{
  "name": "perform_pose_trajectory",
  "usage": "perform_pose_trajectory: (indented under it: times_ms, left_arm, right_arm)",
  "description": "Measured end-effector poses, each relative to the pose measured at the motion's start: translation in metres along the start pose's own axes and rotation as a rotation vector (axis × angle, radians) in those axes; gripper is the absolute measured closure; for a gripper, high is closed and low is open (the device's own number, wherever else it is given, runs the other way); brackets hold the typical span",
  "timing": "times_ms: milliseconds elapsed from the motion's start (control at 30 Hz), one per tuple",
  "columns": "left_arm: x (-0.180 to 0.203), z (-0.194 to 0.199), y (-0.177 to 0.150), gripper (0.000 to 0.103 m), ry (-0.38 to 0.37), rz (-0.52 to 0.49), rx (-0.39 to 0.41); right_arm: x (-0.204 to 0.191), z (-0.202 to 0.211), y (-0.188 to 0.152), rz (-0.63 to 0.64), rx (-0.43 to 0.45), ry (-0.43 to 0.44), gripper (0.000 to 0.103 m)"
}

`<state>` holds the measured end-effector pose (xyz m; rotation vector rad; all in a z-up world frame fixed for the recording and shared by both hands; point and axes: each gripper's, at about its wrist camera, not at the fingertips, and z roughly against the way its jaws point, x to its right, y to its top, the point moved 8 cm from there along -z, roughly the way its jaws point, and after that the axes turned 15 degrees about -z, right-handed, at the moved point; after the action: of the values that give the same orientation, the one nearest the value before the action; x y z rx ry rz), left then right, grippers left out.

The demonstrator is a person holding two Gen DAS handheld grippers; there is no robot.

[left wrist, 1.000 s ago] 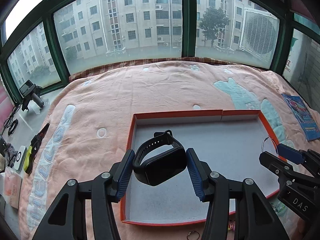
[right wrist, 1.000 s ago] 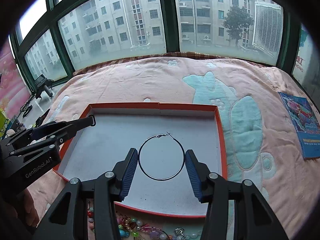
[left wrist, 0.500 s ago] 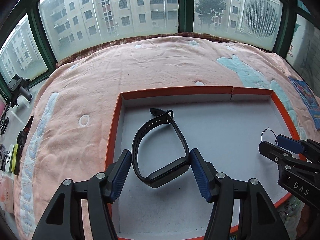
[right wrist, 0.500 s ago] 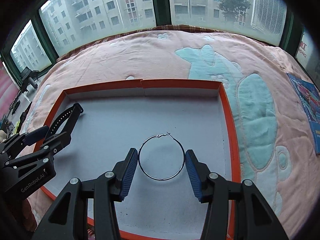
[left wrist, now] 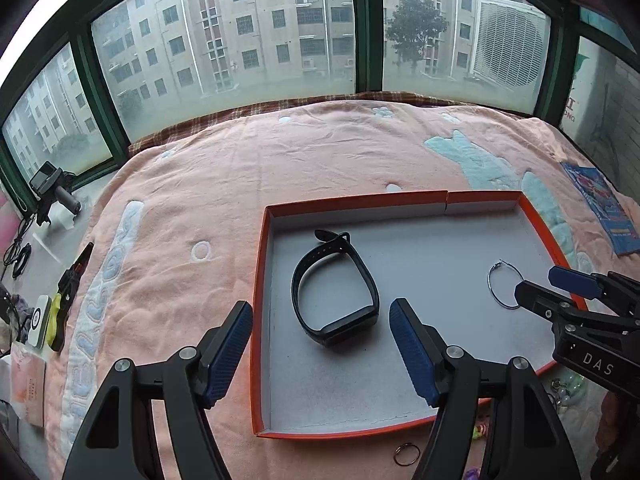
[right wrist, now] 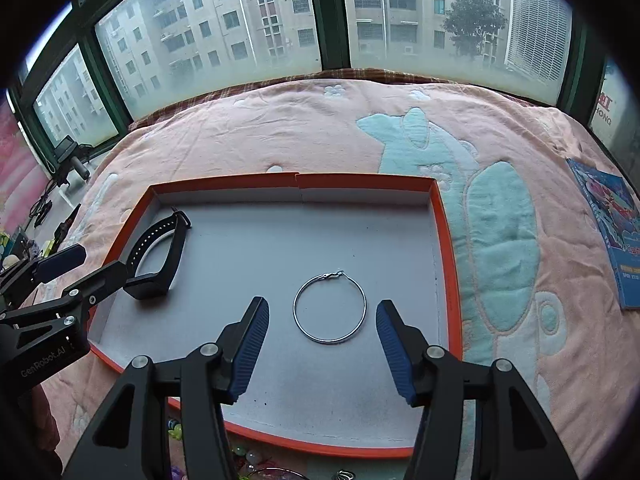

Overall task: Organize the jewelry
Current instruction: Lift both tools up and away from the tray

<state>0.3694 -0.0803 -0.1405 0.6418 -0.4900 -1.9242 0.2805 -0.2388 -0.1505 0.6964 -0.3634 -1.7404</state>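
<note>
Pink blanket [left wrist: 248, 184] carries my orange-rimmed tray [left wrist: 259, 280]. My left gripper [left wrist: 320, 344] gapes, released, behind the black watch [left wrist: 336, 292]; my right gripper [right wrist: 318, 338] gapes behind the hoop earring [right wrist: 329, 307], both lying inside.

Black arms w/ silver screws, ribbed blue fingers [left wrist: 228, 344], "DAS", "GenRobot.AI" markings

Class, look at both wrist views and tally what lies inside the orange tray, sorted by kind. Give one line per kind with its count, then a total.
Black watch band: 1
Silver hoop earring: 1
Total inside the orange tray: 2
</note>
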Motion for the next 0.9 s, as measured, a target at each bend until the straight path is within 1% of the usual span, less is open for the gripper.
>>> perform_pose_trajectory:
  times_ms: [100, 200, 333, 467, 533, 567, 600, 667, 700, 733, 800, 900]
  left_arm:
    - [0.000, 0.030, -0.010, 0.027, -0.008, -0.007, 0.031]
    - [0.005, 0.060, -0.026, 0.027, -0.008, -0.015, 0.056]
    - [0.016, 0.095, -0.055, 0.027, -0.027, -0.028, 0.089]
    - [0.032, 0.119, -0.087, 0.028, -0.066, -0.058, 0.118]
    - [0.042, 0.126, -0.106, 0.033, -0.070, -0.089, 0.126]
    - [0.048, 0.127, -0.116, 0.038, -0.084, -0.104, 0.128]
    - [0.055, 0.127, -0.126, 0.042, -0.105, -0.113, 0.121]
    - [0.064, 0.124, -0.142, 0.057, -0.159, -0.113, 0.111]
    - [0.067, 0.121, -0.150, 0.060, -0.180, -0.110, 0.104]
    - [0.070, 0.119, -0.156, 0.062, -0.196, -0.108, 0.096]
    - [0.074, 0.117, -0.167, 0.062, -0.226, -0.111, 0.101]
    - [0.079, 0.115, -0.174, 0.066, -0.245, -0.137, 0.116]
  right_arm:
    - [-0.004, 0.019, -0.009, 0.024, 0.024, 0.017, 0.042]
    - [-0.006, 0.035, -0.022, 0.036, 0.037, 0.036, 0.042]
    - [-0.007, 0.054, -0.039, 0.024, 0.059, 0.063, 0.042]
    - [-0.006, 0.069, -0.058, 0.016, 0.066, 0.088, 0.042]
    - [-0.006, 0.074, -0.067, 0.023, 0.070, 0.087, 0.042]
    - [-0.005, 0.076, -0.071, 0.024, 0.073, 0.085, 0.042]
    - [-0.004, 0.078, -0.075, 0.026, 0.074, 0.084, 0.042]
    - [-0.004, 0.080, -0.083, 0.028, 0.068, 0.078, 0.042]
    - [-0.003, 0.080, -0.086, 0.031, 0.065, 0.078, 0.042]
    - [-0.003, 0.080, -0.089, 0.034, 0.062, 0.074, 0.042]
    - [-0.004, 0.080, -0.095, 0.042, 0.058, 0.069, 0.042]
    - [-0.004, 0.080, -0.103, 0.044, 0.047, 0.061, 0.042]
